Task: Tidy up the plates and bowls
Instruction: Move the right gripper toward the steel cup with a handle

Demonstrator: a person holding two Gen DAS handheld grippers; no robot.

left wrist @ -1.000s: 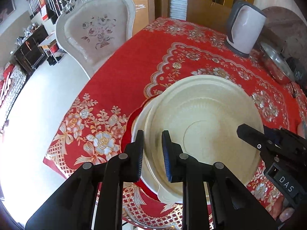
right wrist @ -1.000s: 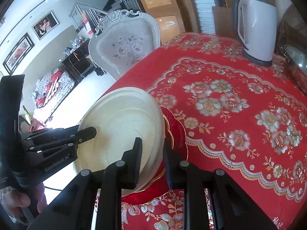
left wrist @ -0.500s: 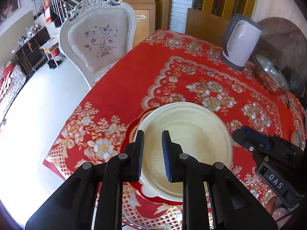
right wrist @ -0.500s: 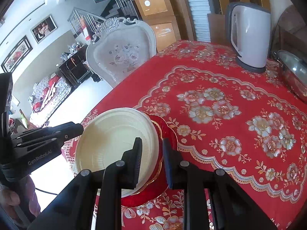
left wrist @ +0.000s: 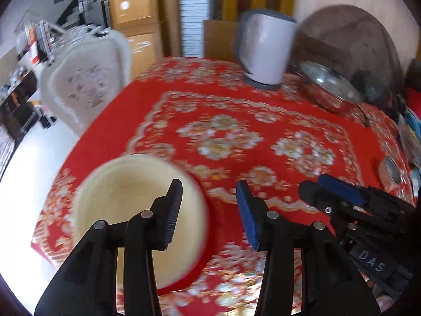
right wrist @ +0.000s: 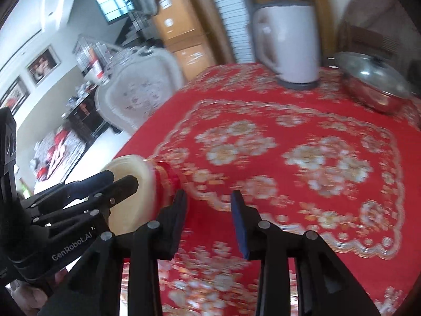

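Left wrist view: the left gripper [left wrist: 209, 212] has just been opening its jaws, and they now stand parted with only red cloth showing in the gap; nothing is gripped. Its left finger [left wrist: 171, 216] overlaps the cream bowl [left wrist: 123, 200] in the picture, but whether pad and rim touch cannot be told through the blur. The bowl sits in a red plate [left wrist: 208, 239], the pair resting near the table's near-left edge on the red floral tablecloth [left wrist: 236, 121]. To the right, the right gripper [left wrist: 339, 200] shows as a black body with a blue pad, hovering over the cloth well clear of the bowl. Right wrist view: the right gripper [right wrist: 209, 210] has likewise just been opening, jaws apart and empty, bare cloth between them. The cream bowl [right wrist: 129, 176] and the red plate [right wrist: 168, 181] lie to the left of its left finger, close beside it. The left gripper [right wrist: 105, 187] crosses in front of the bowl from the left, and part of a hand [right wrist: 29, 297] shows at the bottom-left corner. At the far side of the table stand a white kettle [right wrist: 286, 44] and, to its right, a steel lidded pan [right wrist: 373, 81]. A white carved chair [right wrist: 139, 94] stands beyond the table's far-left edge. Both views are motion-blurred.
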